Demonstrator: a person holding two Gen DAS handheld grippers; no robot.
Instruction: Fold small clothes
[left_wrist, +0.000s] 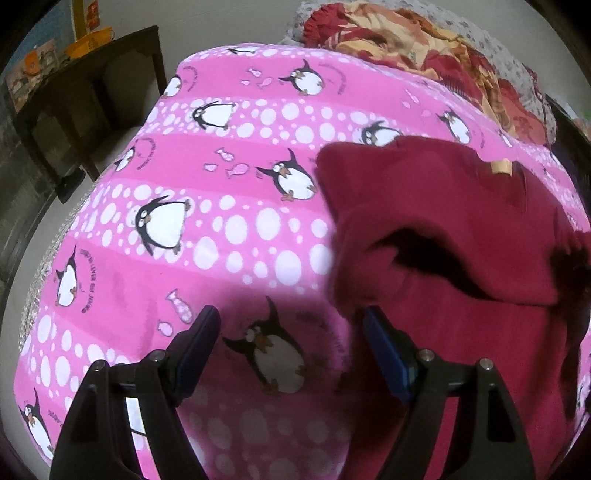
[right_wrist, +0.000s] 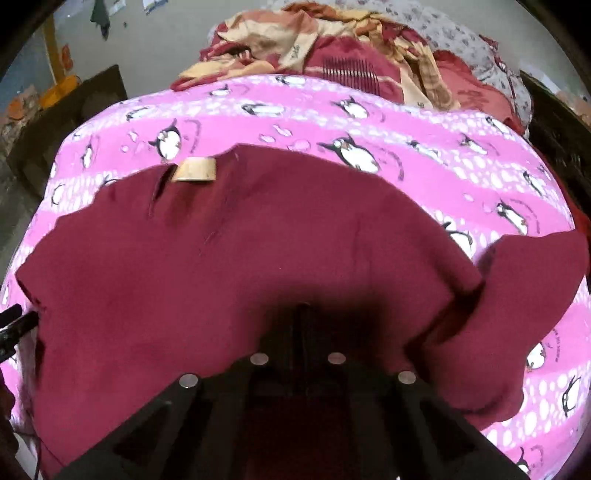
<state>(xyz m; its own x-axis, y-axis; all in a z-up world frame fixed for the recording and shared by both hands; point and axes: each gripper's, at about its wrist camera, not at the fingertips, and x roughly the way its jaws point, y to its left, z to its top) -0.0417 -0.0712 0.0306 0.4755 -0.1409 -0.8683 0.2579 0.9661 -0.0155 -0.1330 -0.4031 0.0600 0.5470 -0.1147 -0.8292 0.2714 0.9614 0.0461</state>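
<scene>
A small maroon garment with a tan neck label lies on a pink penguin-print bedsheet. My right gripper is shut on the garment's near edge, and the cloth bunches over its fingertips. In the left wrist view the garment lies at the right, partly folded over itself. My left gripper is open, its jaws wide apart just above the sheet. Its right finger is at the garment's left edge. The left gripper's tip also shows in the right wrist view at the far left.
A heap of red and cream patterned clothes lies at the far end of the bed, with a grey floral cloth behind it. A dark wooden table with orange items stands left of the bed, against a pale wall.
</scene>
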